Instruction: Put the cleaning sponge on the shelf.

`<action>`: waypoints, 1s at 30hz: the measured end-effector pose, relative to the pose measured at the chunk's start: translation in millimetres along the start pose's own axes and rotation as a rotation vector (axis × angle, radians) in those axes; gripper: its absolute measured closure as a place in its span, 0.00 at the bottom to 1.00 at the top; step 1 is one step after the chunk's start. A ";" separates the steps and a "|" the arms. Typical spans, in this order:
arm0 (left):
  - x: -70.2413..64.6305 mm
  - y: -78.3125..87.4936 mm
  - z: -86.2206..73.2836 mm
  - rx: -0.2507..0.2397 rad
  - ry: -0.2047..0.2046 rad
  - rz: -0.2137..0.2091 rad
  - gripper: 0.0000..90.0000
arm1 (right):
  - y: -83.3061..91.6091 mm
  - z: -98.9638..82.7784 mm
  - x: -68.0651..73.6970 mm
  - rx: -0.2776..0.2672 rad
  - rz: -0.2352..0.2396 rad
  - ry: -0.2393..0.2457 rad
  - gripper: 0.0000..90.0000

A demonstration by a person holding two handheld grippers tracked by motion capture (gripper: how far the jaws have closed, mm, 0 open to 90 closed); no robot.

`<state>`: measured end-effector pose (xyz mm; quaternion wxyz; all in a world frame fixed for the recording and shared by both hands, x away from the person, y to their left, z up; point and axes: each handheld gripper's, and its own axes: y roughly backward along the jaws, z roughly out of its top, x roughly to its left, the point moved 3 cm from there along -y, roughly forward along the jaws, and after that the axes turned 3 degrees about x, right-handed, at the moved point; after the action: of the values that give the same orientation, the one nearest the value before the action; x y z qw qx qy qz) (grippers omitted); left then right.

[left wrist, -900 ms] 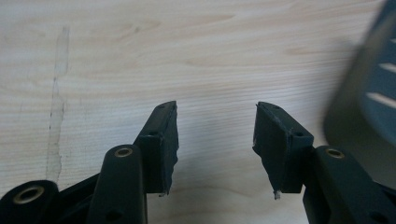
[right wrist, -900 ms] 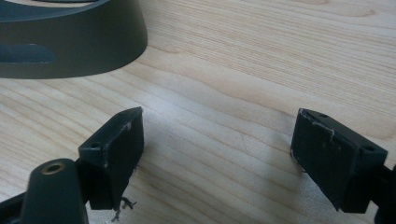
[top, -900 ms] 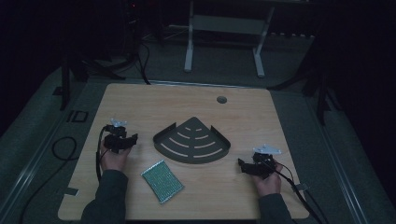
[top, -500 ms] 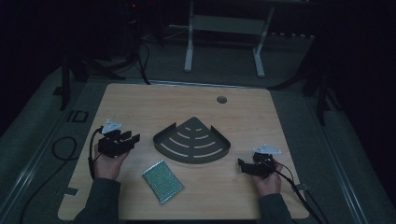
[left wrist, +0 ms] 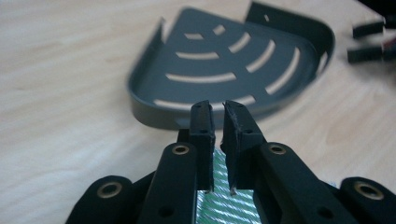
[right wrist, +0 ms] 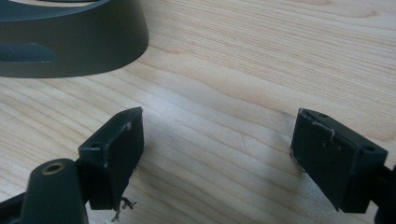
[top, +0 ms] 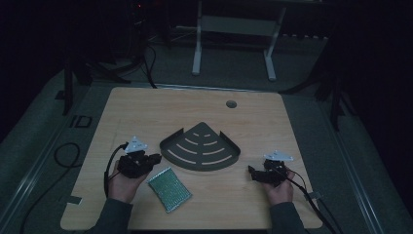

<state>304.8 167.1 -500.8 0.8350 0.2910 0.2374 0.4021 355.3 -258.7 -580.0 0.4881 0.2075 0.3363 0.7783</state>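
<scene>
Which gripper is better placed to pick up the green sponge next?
Left. The left gripper hovers right beside the green sponge, which shows under its nearly closed, empty jaws in the left gripper view. The right gripper, open, sits past the grey tray.

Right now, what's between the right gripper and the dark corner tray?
Nothing: in the high view, bare wooden table separates the right gripper from the corner tray.

Dark grey slotted tray [top: 200, 148], green glittery sponge [top: 169, 189], pale wood table [top: 146, 112].
</scene>
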 end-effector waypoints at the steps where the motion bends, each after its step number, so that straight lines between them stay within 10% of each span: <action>1: -1.0 -1.4 -2.7 0.010 -0.003 -0.004 0.94 | 0.0 0.0 0.0 0.000 0.000 0.000 0.19; 16: -35.5 -11.8 -49.9 0.147 -0.083 -0.034 1.00 | -0.1 0.1 -0.2 -0.001 0.002 0.003 0.19; 30: -32.2 -18.4 -63.2 0.205 -0.024 -0.022 1.00 | -0.4 0.4 -0.4 -0.002 0.003 0.006 0.19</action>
<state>256.6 150.3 -553.4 0.8080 0.3773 0.2703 0.3631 356.0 -258.7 -580.1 0.4858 0.2052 0.3368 0.7800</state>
